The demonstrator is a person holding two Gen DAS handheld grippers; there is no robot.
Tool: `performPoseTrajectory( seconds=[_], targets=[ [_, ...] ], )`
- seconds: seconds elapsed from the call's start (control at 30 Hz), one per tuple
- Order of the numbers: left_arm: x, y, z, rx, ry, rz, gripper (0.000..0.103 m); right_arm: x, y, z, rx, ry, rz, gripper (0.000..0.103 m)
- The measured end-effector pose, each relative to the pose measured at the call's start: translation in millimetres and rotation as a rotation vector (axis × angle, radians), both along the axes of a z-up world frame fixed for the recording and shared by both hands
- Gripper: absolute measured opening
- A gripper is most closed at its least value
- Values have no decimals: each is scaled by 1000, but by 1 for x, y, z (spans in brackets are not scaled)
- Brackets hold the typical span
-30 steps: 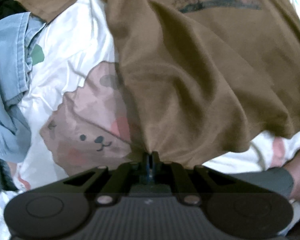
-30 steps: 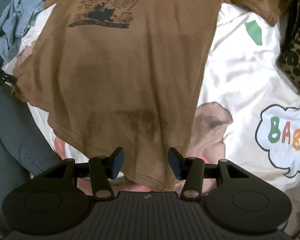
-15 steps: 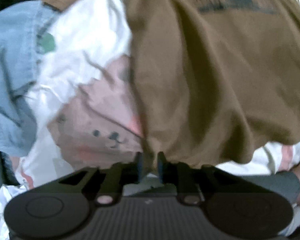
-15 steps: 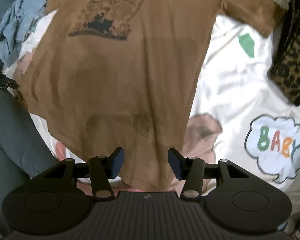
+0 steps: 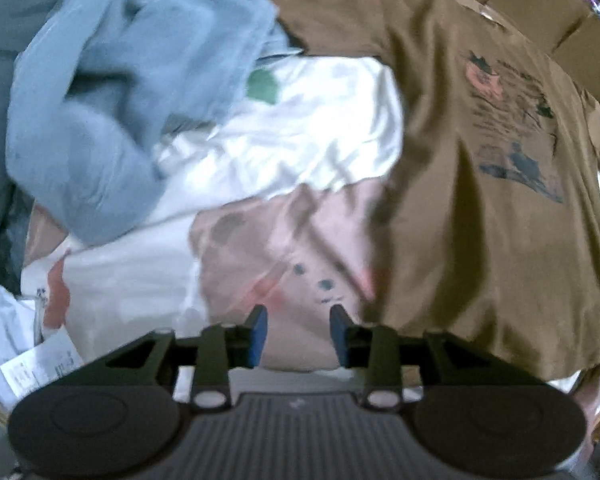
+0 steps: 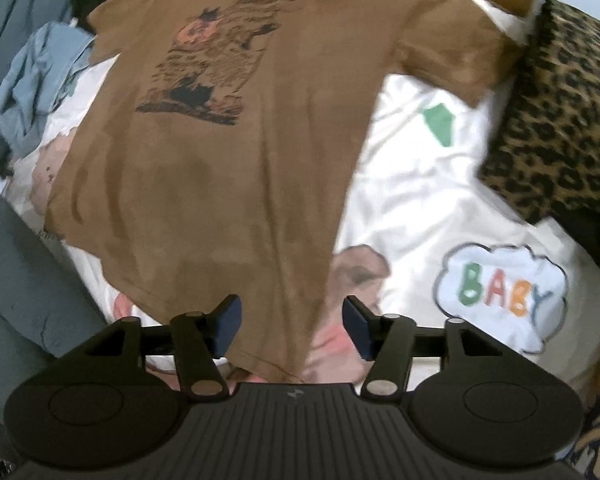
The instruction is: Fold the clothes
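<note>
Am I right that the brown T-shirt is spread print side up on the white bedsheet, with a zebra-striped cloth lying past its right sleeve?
Not quite: the cloth past the right sleeve is leopard-spotted, not zebra-striped, as the right wrist view shows. The brown T-shirt does lie print side up on the white bedsheet.

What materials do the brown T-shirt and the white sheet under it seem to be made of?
The brown T-shirt looks like soft matte cotton jersey: it drapes in loose folds, has no shine, and carries a flat printed picture. The white sheet with cartoon prints looks smoother, perhaps a satin-like or polyester weave, since its creases catch bright highlights. Neither can be confirmed by sight alone.
</note>
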State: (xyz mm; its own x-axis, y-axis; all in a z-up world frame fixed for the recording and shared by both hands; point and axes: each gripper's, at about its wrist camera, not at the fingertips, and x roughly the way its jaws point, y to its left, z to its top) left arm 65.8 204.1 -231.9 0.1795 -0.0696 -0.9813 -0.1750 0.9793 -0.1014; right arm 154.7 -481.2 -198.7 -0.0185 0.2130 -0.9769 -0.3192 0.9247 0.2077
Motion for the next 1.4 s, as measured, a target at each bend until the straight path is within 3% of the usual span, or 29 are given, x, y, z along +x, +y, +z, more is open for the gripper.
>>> performPoseTrajectory(
  seconds=[0.27, 0.43, 0.63, 0.73, 0.9, 1.07, 1.13, 1.2, 1.4],
  targets=[
    [-36, 40, -51, -256, -72, 158, 39, -22, -27, -20, -42, 77, -77, 66],
    [-49, 45, -78, -424, -76, 197, 42, -24, -34, -10, -54, 73, -104, 66],
    [-48, 23, -109, -536, -48, 144, 53, -5, -26, 20, -52, 4, -114, 69],
    [-46, 21, -116, -551, -68, 187, 54, 0, -17, 27, -46, -16, -82, 71],
    [-48, 20, -124, -595, -87, 208, 54, -2, -9, 21, -41, 1, -45, 71],
    [-37, 5, -130, -631, -91, 146, 53, -2, -17, -1, -52, 42, -74, 72],
    [-35, -2, -132, -630, -87, 119, 47, -3, -19, -15, -82, 69, -84, 72],
    [-34, -6, -134, -609, -75, 104, 3, -6, -20, -25, -90, 89, -80, 72],
    [-36, -11, -126, -537, -72, 77, 2, -2, -9, -30, -65, 78, -47, 72]
  ],
)
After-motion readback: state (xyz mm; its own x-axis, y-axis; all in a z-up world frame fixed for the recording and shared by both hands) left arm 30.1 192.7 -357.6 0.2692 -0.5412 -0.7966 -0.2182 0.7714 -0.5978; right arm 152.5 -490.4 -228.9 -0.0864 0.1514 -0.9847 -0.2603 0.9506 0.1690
